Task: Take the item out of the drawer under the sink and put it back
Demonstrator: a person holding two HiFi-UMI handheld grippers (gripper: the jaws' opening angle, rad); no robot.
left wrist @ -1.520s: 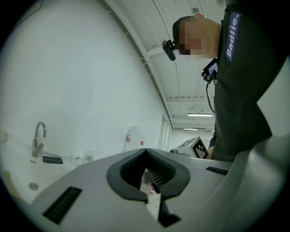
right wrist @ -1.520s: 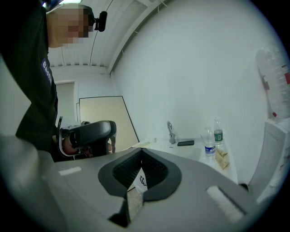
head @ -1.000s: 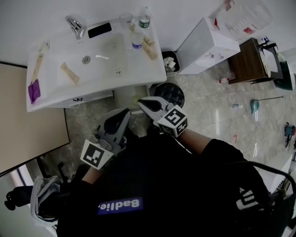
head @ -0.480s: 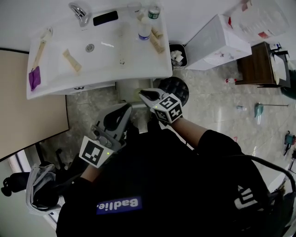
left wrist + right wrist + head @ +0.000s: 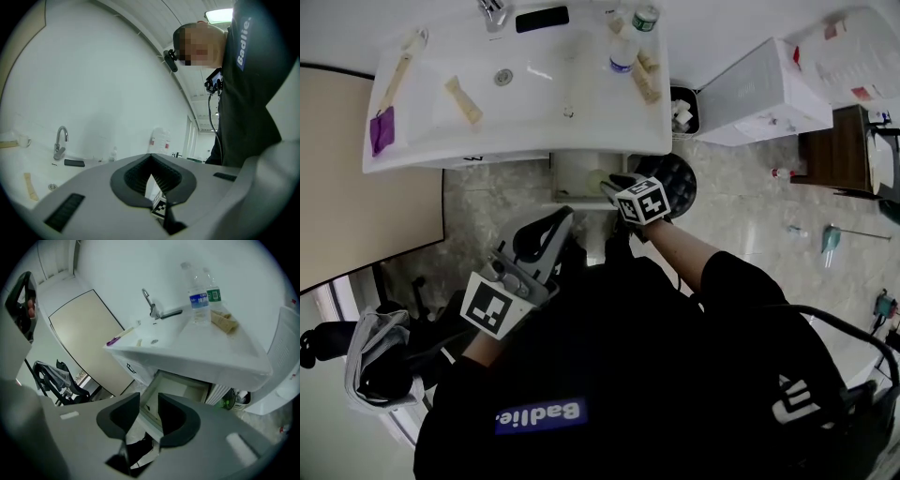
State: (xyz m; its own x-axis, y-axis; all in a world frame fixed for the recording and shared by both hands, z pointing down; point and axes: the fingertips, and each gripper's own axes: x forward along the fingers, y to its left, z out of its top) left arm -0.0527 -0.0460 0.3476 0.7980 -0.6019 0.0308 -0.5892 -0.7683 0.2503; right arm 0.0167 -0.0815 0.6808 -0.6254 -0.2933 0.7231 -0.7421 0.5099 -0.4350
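Observation:
The drawer (image 5: 570, 174) under the white sink (image 5: 581, 122) stands pulled out; in the right gripper view the drawer (image 5: 180, 391) shows a pale, mostly bare inside. A small greenish thing (image 5: 596, 179) lies at its right side, too small to identify. My right gripper (image 5: 612, 185) reaches to the drawer's front edge. Its jaws (image 5: 148, 401) are opening, with a clear gap and nothing between them. My left gripper (image 5: 562, 217) hangs lower left, away from the drawer, with its pads meeting at the tips (image 5: 151, 157) and holding nothing.
On the sink top are two bottles (image 5: 624, 52), a black phone (image 5: 542, 19), a faucet (image 5: 492, 11), a tube (image 5: 464, 99) and a purple brush (image 5: 382, 129). A black stool (image 5: 673, 178), a bin (image 5: 682, 111) and a white cabinet (image 5: 769, 89) stand right; a beige panel (image 5: 366, 178) left.
My right gripper has moved forward to the open drawer and its jaws have parted. The left gripper has stayed about where it was.

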